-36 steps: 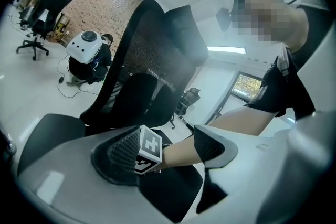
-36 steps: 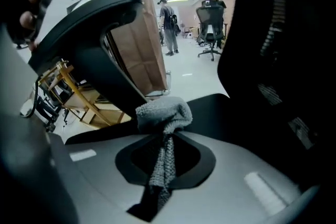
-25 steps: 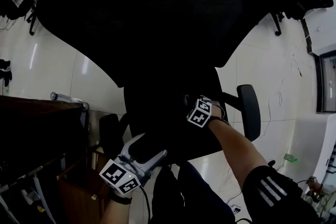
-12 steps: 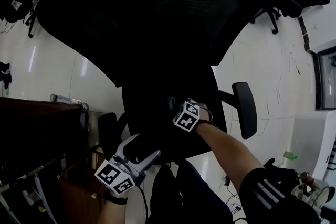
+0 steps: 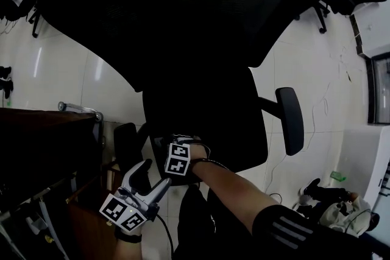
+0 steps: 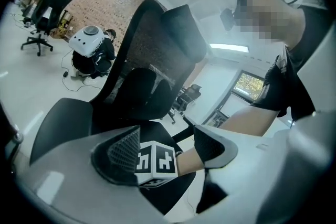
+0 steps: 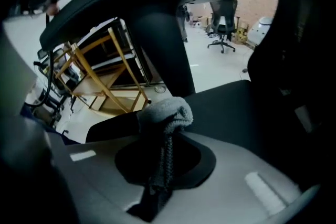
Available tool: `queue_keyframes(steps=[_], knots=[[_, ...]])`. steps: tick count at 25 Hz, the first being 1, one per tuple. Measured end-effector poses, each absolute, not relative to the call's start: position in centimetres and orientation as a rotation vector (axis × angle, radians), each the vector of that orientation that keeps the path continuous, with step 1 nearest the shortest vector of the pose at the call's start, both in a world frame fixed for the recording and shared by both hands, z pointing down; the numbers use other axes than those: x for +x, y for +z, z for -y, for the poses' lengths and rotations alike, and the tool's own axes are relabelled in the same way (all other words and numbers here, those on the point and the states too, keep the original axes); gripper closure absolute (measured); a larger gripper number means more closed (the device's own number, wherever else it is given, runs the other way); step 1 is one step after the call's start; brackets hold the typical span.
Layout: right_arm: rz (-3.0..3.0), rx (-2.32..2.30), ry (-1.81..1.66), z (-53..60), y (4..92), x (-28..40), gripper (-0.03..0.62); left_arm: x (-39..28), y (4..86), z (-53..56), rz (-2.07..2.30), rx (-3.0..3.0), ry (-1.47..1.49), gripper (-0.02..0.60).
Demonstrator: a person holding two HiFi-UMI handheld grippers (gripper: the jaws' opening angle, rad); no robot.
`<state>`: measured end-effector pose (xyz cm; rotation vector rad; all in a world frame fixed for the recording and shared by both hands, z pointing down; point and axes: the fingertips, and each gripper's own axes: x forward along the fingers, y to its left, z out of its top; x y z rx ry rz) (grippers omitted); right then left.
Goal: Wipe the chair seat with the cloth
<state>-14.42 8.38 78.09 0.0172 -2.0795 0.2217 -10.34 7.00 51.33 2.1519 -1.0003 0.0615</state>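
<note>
The right gripper (image 5: 175,146) clamps the grey cloth (image 7: 164,112) (bunched between its jaws); the chair seat (image 5: 210,119) lies just ahead. The left gripper (image 5: 157,172) hangs beside it; jaws apart, gripping nothing.

grippers: 2, the left gripper (image 5: 157,175) and the right gripper (image 7: 163,165)
cloth: 1, a grey cloth (image 7: 165,113) pinched between the right fingers
marker cubes: 2, with one marker cube (image 6: 155,162) showing right between the left fingers
office chairs: 3 in the left gripper view, the black chair (image 6: 131,107) just past the fingers, plus a second chair (image 6: 50,2) and a third chair (image 6: 191,94) way beyond
armrests: 2, the right armrest (image 5: 291,128) and the left armrest (image 5: 125,146)
wooden rack: 1, the rack (image 7: 100,76) sits beyond the right fingers
</note>
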Motion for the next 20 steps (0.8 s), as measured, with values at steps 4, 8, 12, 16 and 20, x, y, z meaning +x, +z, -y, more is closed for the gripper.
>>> queue_keyframes(steps=[4,8,12,16,20], knots=[[2.028,0.035,0.239,-8.0,79.1,-10.2,0.563,-9.8,51.3,-7.3,0.983,2.148,0.057,0.236],[1.9,0.112,0.274,-7.1,80.7,-0.6,0.563,-8.2,50.8,-7.5,0.946,2.149,0.035,0.236],[1.791,0.224,0.298,-5.1,80.9,9.7,0.563,-6.2,51.2,-7.8,0.888,2.159,0.037,0.236],[1.686,0.318,0.29,-2.4,80.1,16.7,0.563,-5.0,52.2,-8.2,0.858,2.149,0.063,0.236],[1.685,0.374,0.38,-1.3,78.7,17.6,0.563,-4.8,52.6,-9.1,0.843,2.139,0.064,0.236]])
